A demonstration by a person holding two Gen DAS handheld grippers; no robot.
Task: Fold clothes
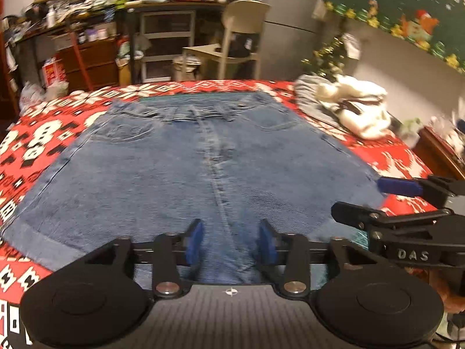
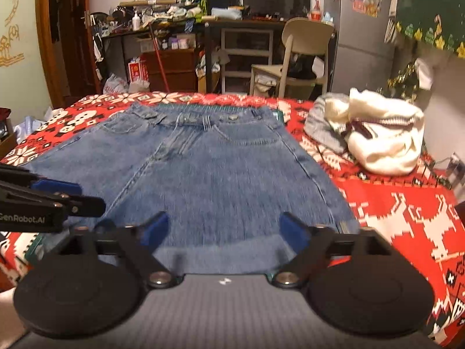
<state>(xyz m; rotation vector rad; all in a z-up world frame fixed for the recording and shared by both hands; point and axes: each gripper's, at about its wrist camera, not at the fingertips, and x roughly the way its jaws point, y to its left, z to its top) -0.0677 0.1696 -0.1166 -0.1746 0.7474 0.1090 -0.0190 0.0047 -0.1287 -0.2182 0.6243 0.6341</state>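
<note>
Cluttered room behind: desk and shelves stacked with stuff, a beige chair (image 2: 302,49), a grey fridge, green Christmas banner on the wall at right. Up front, a tabletop under a red, white and black patterned cloth (image 2: 407,218). Denim jeans (image 2: 209,168) lie flat on the cloth, folded short, waistband at the far edge, folded end nearest the cameras. Crumpled pile of white and grey clothes (image 2: 377,133) sits on the cloth to the right of the jeans, apart from them. Left hand-held gripper (image 1: 231,245) is over the near edge of the denim, jaws partly apart, blue pads either side of the centre seam, nothing pinched between them. Right hand-held gripper (image 2: 223,231) is over the near right part of the jeans, jaws spread wide, denim fold below and between the pads but not clamped. Each gripper shows in the other's view, side by side, close together. Both views carry some motion blur.
</note>
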